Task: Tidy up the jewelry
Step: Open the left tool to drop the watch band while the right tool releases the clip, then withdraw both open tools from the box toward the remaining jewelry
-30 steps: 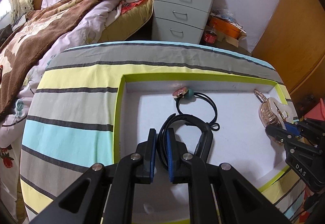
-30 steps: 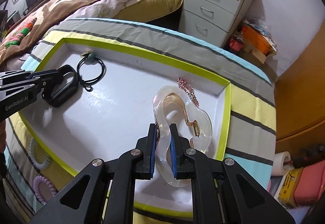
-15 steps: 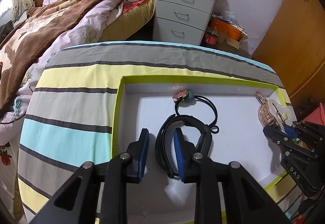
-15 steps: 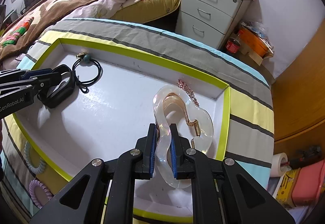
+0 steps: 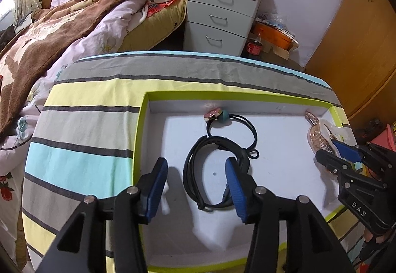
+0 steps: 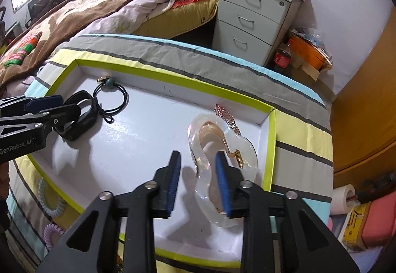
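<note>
White tray [image 5: 284, 174]: both grippers [image 5: 195, 189] [image 6: 198, 174] released; clear clip [image 6: 222, 149] perhaps partly hidden.

tray [image 5: 140, 144] lime rim, white | cloth [image 5: 81, 129] striped | band [image 5: 195, 156] black

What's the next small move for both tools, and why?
Probably lift both straight up and back out of the tray. The left tool is open, with the black band lying flat on the tray floor. The right tool is open too, the clear hair claw resting by the right wall. Two coil hair ties wait outside the tray.
</note>
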`<act>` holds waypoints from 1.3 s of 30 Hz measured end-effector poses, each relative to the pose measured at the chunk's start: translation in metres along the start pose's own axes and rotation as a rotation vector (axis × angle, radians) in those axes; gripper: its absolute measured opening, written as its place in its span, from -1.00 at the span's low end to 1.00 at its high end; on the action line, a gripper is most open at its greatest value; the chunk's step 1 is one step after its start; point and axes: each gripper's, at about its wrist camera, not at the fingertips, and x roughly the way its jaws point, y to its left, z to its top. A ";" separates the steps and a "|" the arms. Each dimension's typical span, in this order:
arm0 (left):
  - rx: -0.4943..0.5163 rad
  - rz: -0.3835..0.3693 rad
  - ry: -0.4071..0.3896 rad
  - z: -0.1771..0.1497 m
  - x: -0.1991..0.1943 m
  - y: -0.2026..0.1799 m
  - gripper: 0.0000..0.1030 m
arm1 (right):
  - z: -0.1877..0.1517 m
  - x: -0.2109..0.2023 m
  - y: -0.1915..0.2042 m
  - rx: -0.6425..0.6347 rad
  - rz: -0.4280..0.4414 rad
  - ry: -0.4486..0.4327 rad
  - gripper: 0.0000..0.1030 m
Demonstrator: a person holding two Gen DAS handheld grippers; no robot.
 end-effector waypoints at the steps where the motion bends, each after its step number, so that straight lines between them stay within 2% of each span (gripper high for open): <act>1: 0.000 0.000 -0.004 0.000 -0.002 0.000 0.07 | 0.000 -0.001 -0.001 0.004 0.000 -0.003 -0.38; 5: 0.001 -0.005 -0.018 -0.002 -0.011 -0.002 0.21 | 0.000 -0.008 -0.003 0.027 -0.001 -0.027 -0.37; 9: 0.010 -0.011 -0.041 -0.005 -0.023 -0.007 0.24 | -0.003 -0.021 -0.002 0.033 0.011 -0.056 -0.26; 22: 0.031 -0.017 -0.119 -0.027 -0.074 -0.013 0.39 | -0.022 -0.066 0.004 0.081 0.033 -0.149 -0.26; 31: 0.000 -0.059 -0.157 -0.057 -0.104 -0.005 0.46 | -0.062 -0.093 0.005 0.138 0.088 -0.198 -0.26; 39: -0.023 -0.113 -0.150 -0.092 -0.115 0.004 0.54 | -0.105 -0.101 0.008 0.168 0.179 -0.217 -0.23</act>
